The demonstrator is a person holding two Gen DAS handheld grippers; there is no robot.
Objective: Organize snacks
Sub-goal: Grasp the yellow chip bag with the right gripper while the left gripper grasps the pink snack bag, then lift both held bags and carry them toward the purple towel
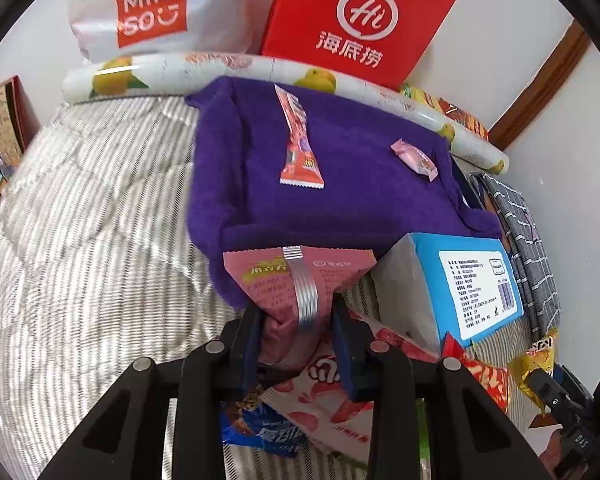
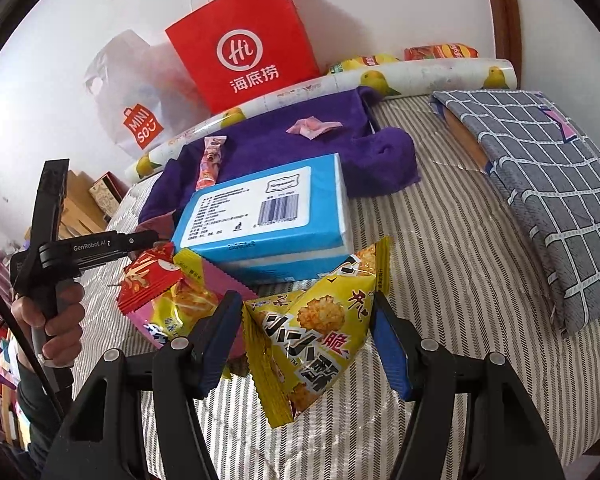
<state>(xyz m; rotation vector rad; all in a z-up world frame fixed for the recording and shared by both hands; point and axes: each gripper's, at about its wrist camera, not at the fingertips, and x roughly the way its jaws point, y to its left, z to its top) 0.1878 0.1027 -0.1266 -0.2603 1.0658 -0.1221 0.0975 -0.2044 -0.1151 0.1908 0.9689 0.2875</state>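
Covering bed, striped quilt, purple towel

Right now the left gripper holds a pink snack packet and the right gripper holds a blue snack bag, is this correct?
Not quite. The right wrist view shows the right gripper holding a yellow snack bag, not a blue one. The left gripper does hold the pink snack packet.

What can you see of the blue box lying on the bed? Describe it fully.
The blue box looks like light blue card with pale sides and a large white label bearing small print and a barcode. It looks closed and lies flat, label up. Its far end overlaps the purple cloth; its near end rests on the striped bedcover. Snack packets crowd its near edge, the red packet at one corner.
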